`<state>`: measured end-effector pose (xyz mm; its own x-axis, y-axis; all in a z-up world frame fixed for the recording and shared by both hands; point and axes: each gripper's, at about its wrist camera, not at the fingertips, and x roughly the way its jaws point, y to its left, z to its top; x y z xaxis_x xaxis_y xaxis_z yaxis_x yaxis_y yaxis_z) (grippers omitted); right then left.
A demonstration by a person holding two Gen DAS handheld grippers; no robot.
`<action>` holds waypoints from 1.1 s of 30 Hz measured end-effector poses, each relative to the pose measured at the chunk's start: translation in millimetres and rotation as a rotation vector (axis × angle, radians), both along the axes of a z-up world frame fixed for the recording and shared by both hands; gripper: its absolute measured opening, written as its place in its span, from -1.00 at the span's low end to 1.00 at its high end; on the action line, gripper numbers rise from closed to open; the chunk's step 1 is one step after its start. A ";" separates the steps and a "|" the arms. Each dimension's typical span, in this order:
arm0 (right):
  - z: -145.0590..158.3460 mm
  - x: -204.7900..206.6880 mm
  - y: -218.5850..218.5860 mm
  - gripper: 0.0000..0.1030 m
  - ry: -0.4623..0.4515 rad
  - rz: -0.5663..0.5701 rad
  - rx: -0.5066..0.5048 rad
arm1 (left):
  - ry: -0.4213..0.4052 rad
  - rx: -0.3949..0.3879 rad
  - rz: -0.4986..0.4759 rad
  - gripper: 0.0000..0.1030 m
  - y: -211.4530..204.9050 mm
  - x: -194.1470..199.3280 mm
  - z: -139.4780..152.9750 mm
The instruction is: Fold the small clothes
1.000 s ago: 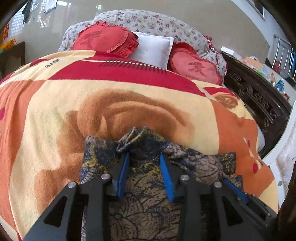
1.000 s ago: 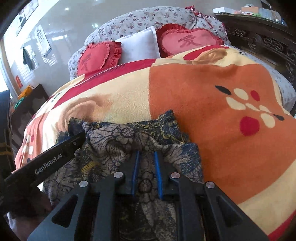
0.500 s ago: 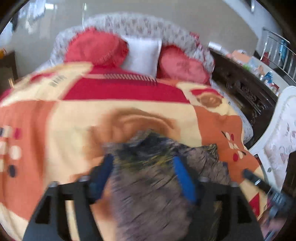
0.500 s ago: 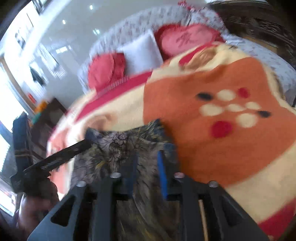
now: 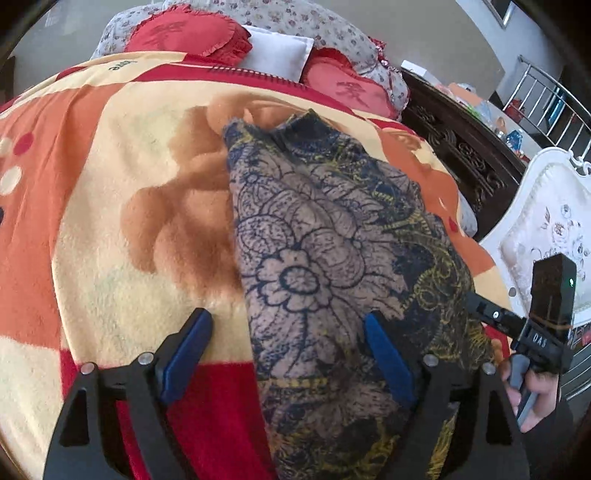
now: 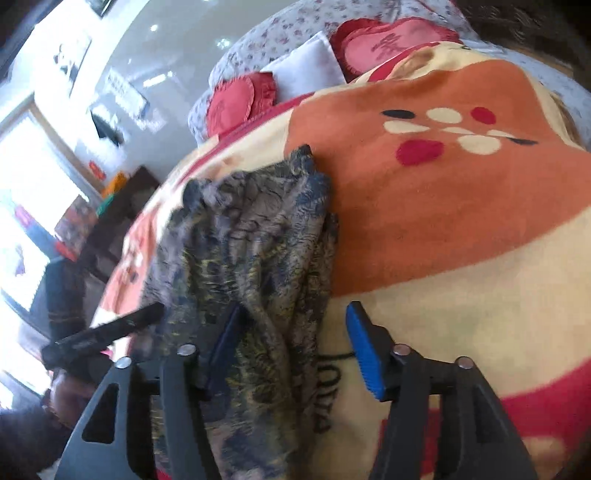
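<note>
Looking along my left gripper (image 5: pixel 284 354), I found the blue fingers (image 5: pixel 186 350) spread wide with nothing clamped: one pad sat over the blanket (image 5: pixel 110 229), the other over the patterned garment (image 5: pixel 325 266), whose left edge ran between them. My right gripper (image 6: pixel 295 350) was just as wide apart; its left pad was tucked against or under a fold of that cloth, though I could not tell which, and its right pad hung over bare blanket, so I judged it gripped nothing either.

The garment lay on the bed as a narrow, layered bundle reaching away from me towards the red heart cushions (image 5: pixel 188 33) and the white pillow (image 5: pixel 277 51). Its far end was bunched and ruffled, and the right side showed loose, uneven layers. I judged one fold already laid, lengthwise by the look of it. Left to do, as far as I could see: smoothing the bundle and at least one more fold across it.
</note>
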<state>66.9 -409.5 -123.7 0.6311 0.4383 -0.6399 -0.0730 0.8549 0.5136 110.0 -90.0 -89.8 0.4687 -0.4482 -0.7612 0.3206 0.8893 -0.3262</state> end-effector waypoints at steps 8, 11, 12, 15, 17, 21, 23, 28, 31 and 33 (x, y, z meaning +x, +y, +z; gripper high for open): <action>-29.2 11.0 -4.1 -0.26 0.059 0.153 0.320 | 0.036 -0.031 0.022 0.71 0.4 9.3 1.8; -33.4 15.5 -7.0 -0.81 0.058 0.172 0.418 | 0.048 -0.071 0.013 0.19 0.8 14.0 8.2; -32.1 15.1 -5.8 -0.85 0.051 0.175 0.407 | 0.054 -0.080 0.013 -0.04 0.1 14.8 10.3; -26.5 10.4 -1.2 -0.93 0.027 0.175 0.336 | 0.047 -0.083 0.030 -0.25 -1.2 13.8 16.9; -23.9 10.0 2.4 -0.91 0.034 0.163 0.283 | 0.025 -0.059 0.021 -0.22 -4.8 11.5 16.9; -27.3 10.1 7.5 -0.74 0.062 0.124 0.279 | 0.066 -0.125 0.044 0.17 0.0 18.1 5.3; -22.5 9.2 8.4 -0.78 0.069 0.112 0.279 | 0.087 -0.166 0.053 0.16 3.9 21.9 1.8; 27.4 0.7 21.8 -1.00 0.004 0.139 0.153 | 0.066 -0.214 0.055 -0.59 15.2 15.3 26.9; 65.1 0.1 40.3 -1.00 -0.053 0.171 0.096 | 0.018 -0.263 0.060 -0.59 42.5 11.3 53.6; 86.6 3.3 59.0 -1.00 -0.093 0.201 0.090 | -0.013 -0.286 0.074 -0.58 66.6 11.1 71.6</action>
<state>70.2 -350.5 -37.2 0.5798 0.6140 -0.5357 -0.2878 0.7694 0.5703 121.0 -23.4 -18.2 0.5170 -0.6080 -0.6026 0.2635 0.7828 -0.5637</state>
